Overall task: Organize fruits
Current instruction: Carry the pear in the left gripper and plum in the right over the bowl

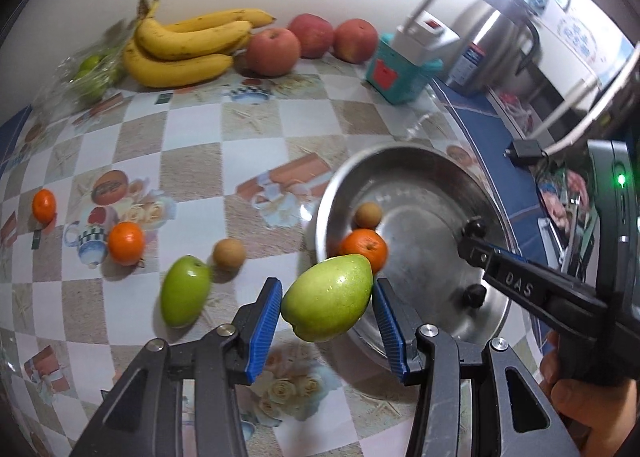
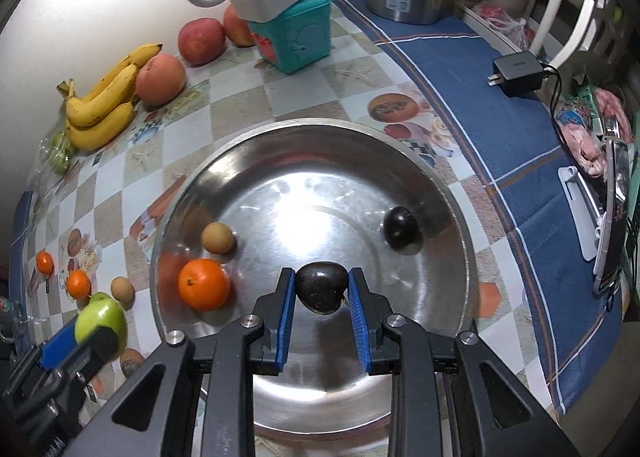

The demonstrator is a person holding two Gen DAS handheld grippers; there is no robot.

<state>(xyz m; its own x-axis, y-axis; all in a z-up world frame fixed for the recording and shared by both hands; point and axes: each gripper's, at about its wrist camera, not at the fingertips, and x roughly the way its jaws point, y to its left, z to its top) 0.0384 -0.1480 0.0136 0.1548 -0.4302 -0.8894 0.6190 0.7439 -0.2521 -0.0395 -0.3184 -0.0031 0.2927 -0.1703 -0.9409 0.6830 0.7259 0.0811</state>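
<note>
The left hand-held gripper (image 1: 327, 307) is clamped on a green pear (image 1: 327, 297), held just left of the steel basin (image 2: 448, 193), stem end pointing right toward it. The right hand-held gripper (image 2: 322, 291) grips a dark plum (image 2: 321, 286) over the basin's near side.

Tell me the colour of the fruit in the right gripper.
Very dark, near black fruit, clearest in the right wrist view.

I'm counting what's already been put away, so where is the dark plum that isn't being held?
In the right wrist view, the loose dark plum lies inside the steel bowl, on its right side, beyond the right gripper.
</note>
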